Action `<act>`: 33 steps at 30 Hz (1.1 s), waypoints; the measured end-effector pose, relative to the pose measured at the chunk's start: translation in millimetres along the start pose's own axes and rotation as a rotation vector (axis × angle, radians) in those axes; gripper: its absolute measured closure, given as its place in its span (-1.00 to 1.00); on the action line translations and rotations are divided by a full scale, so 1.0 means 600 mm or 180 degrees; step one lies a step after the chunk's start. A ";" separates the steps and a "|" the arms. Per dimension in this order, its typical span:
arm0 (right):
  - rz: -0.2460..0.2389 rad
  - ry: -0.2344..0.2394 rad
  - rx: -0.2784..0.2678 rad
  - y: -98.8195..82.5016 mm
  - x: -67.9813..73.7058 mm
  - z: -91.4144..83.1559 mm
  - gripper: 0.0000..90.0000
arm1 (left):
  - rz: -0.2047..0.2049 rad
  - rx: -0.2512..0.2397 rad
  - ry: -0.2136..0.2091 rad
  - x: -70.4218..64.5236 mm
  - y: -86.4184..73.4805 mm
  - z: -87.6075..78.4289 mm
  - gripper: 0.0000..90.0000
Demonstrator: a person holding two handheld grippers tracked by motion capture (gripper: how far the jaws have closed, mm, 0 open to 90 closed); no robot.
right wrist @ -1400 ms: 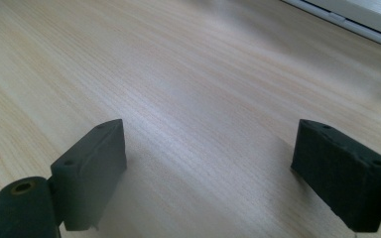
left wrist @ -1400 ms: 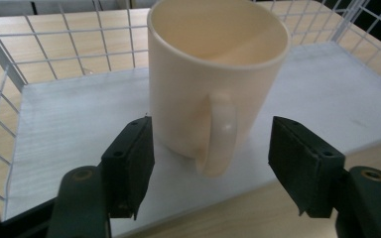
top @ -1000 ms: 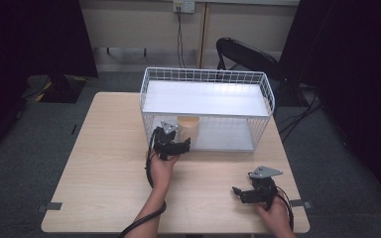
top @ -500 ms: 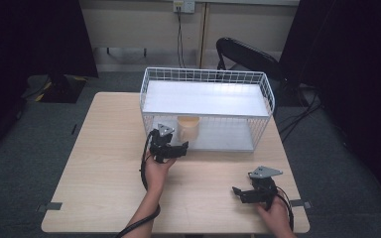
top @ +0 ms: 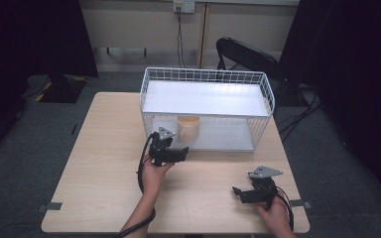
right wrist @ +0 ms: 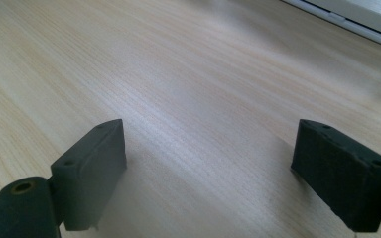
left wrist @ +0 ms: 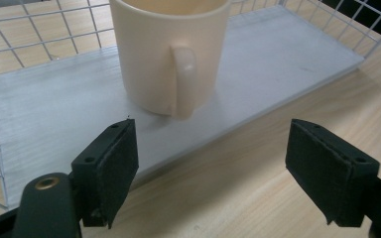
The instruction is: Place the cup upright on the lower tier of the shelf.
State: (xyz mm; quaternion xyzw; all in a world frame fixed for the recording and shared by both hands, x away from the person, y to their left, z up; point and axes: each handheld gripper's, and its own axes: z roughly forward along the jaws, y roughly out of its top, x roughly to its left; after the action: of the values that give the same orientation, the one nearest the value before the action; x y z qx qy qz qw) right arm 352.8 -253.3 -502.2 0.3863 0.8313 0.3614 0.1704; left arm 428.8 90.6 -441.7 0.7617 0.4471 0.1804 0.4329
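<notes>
Mug (top: 189,128): stood upright on the lower shelf of the wire basket (top: 268,94), handle facing outward.
Left gripper (top: 180,153): jaws spread wide, empty, just before the mug.
Right gripper (top: 238,192): jaws apart, empty, over the table (top: 94,163).

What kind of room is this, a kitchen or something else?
Probably a lab or test room, not a kitchen: a bare light wooden table, a white wire basket holding one cream ceramic mug, dark curtains and trailing cables.
</notes>
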 end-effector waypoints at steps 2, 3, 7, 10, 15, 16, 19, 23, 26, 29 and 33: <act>0.0000 0.0000 0.0000 0.000 0.000 0.000 -0.72 | -0.0007 0.0005 -0.0020 0.000 0.000 -0.002 -0.54; 0.0000 0.0000 0.0000 0.000 0.000 0.000 -0.72 | 0.0002 0.0003 -0.0017 0.000 -0.001 -0.003 -0.55; 0.0000 0.0000 0.0000 0.000 0.000 0.000 -0.72 | 0.0070 0.0041 -0.0038 0.004 -0.005 -0.012 -0.55; 0.0001 0.0000 0.0000 0.000 0.000 0.000 -0.72 | 0.0079 0.0051 -0.0066 0.007 -0.009 -0.018 -0.55; -0.0001 0.0000 -0.0001 0.000 0.000 0.000 -0.72 | 0.0069 0.0075 -0.0158 0.010 -0.016 -0.026 -0.58; -0.0001 -0.0001 -0.0001 0.000 0.000 0.000 -0.72 | 0.0065 0.0056 -0.0167 0.009 -0.017 -0.028 -0.58; 0.0000 -0.0001 0.0000 0.000 0.000 0.000 -0.72 | 0.0109 0.0115 -0.0173 0.008 -0.022 -0.032 -0.58; -0.0001 -0.0001 -0.0001 0.000 0.000 0.000 -0.72 | 0.0165 0.0138 -0.0194 0.003 -0.029 -0.036 -0.58; 0.0000 0.0000 -0.0001 0.000 0.000 0.000 -0.72 | 0.0247 0.0201 -0.0222 0.000 -0.035 -0.038 -0.58; 0.0000 -0.0001 -0.0001 0.000 0.000 0.000 -0.72 | 0.0372 0.0240 -0.0269 -0.005 -0.042 -0.040 -0.58; 0.0000 -0.0001 -0.0001 0.000 0.000 0.000 -0.72 | 0.0492 0.0306 -0.0314 -0.010 -0.054 -0.042 -0.59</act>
State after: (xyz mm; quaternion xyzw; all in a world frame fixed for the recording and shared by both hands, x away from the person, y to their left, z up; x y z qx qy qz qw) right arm 352.8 -253.3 -502.2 0.3863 0.8313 0.3615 0.1705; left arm 392.0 105.7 -453.6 0.8217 0.3733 0.1539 0.4022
